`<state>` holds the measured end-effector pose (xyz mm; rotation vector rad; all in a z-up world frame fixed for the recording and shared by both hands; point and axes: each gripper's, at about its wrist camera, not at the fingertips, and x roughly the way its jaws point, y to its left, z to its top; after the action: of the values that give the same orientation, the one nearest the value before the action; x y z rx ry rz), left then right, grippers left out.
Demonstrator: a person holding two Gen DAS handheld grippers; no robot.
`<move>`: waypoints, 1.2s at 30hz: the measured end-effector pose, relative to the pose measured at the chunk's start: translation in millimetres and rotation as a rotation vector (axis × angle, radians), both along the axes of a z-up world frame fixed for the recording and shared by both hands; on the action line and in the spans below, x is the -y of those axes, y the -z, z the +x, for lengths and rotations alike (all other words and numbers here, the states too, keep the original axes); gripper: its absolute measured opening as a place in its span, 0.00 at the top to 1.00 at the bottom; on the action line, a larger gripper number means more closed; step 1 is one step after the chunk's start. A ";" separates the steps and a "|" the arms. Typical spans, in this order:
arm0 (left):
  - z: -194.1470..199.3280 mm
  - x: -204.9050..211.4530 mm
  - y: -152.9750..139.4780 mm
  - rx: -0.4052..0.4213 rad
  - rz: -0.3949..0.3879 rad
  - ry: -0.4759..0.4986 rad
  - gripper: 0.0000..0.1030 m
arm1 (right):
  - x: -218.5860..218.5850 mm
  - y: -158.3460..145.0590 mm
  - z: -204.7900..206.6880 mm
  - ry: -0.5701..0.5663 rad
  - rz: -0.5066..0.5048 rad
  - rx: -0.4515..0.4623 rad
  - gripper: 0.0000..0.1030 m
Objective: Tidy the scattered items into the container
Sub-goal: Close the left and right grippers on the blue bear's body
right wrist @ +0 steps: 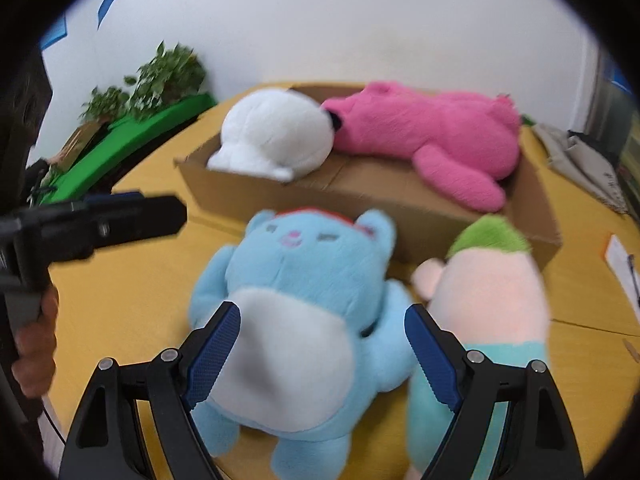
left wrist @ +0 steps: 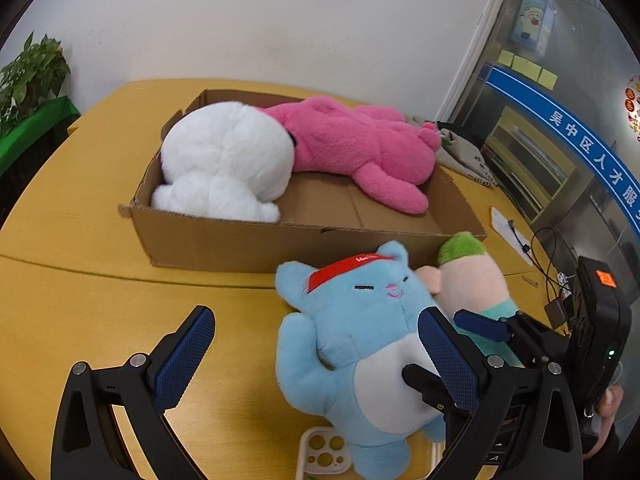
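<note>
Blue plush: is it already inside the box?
No, the blue plush lies on the table in front of the box.

Office, service-centre banner [left wrist: 592, 152], sticky notes [left wrist: 528, 68]

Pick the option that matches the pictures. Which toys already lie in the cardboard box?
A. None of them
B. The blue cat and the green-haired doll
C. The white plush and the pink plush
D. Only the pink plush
C: the white plush and the pink plush lie in the cardboard box, while the blue cat and the green-haired doll sit on the table in front of it.
</note>
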<state>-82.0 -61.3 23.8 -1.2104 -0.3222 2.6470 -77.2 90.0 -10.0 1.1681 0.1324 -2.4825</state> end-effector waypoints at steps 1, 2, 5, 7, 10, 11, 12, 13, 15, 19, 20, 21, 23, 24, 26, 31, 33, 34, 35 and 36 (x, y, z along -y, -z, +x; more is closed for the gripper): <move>0.2 2.3 3.1 0.009 0.002 -0.002 0.00 | -0.1 5.5 -1.8 -0.007 -0.043 0.017 0.16; 0.1 5.4 7.5 0.022 0.003 -0.002 0.00 | -1.2 9.1 -4.6 -0.008 -0.087 0.038 0.16; 0.0 9.5 14.9 0.038 -0.009 0.003 0.00 | 6.5 12.1 -6.4 -0.034 -0.145 0.069 0.15; -1.4 11.4 19.9 0.049 0.001 0.010 0.00 | 17.4 17.0 -4.7 -0.093 -0.153 0.106 0.10; -6.0 12.0 25.7 0.065 0.027 0.039 0.00 | 29.9 22.8 1.8 -0.127 -0.175 0.119 0.07; -8.0 11.8 27.3 0.069 0.035 0.051 0.00 | 32.5 23.3 3.6 -0.129 -0.171 0.118 0.05; -10.3 10.5 29.7 0.075 0.042 0.068 0.00 | 35.5 23.8 4.9 -0.132 -0.156 0.111 0.03; -12.5 9.2 32.7 0.083 0.045 0.083 0.00 | 39.1 25.0 6.1 -0.139 -0.134 0.105 0.01; -16.8 7.9 39.0 0.107 0.045 0.096 0.00 | 41.2 26.7 6.9 -0.146 -0.115 0.098 0.01; -23.2 3.4 51.2 0.146 0.094 0.140 0.00 | 41.4 30.4 10.2 -0.162 -0.102 0.085 0.00; -24.8 0.5 53.1 0.154 0.117 0.161 0.00 | 41.1 31.6 10.0 -0.164 -0.100 0.085 0.00; -25.9 -2.3 54.2 0.160 0.116 0.170 0.00 | 41.4 32.1 11.3 -0.168 -0.098 0.080 0.00; -28.7 -10.0 56.7 0.167 0.096 0.197 0.00 | 43.9 32.3 13.9 -0.179 -0.080 0.065 0.01; -30.5 -11.9 58.6 0.171 0.101 0.212 0.00 | 44.0 32.9 15.0 -0.183 -0.076 0.062 0.01; -35.6 -10.1 65.1 0.195 0.139 0.227 0.00 | 42.7 34.2 11.9 -0.183 -0.086 0.066 0.01; -35.2 -3.9 74.8 0.224 0.221 0.245 0.07 | 43.3 36.7 12.0 -0.197 -0.080 0.059 0.01; -31.8 0.0 73.4 0.219 0.240 0.243 0.10 | 43.9 36.1 12.0 -0.195 -0.084 0.053 0.03; -30.8 0.9 72.6 0.219 0.249 0.241 0.12 | 43.6 35.5 13.2 -0.192 -0.089 0.047 0.05; -28.1 2.0 70.5 0.215 0.253 0.240 0.13 | 42.5 34.5 15.5 -0.189 -0.098 0.035 0.07; -25.6 2.0 67.9 0.207 0.249 0.243 0.15 | 41.5 33.7 17.5 -0.187 -0.105 0.025 0.08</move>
<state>-107.6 -63.3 -44.1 -1.3460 -0.4886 2.2078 -59.6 48.6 -43.7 1.0908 0.0980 -2.2828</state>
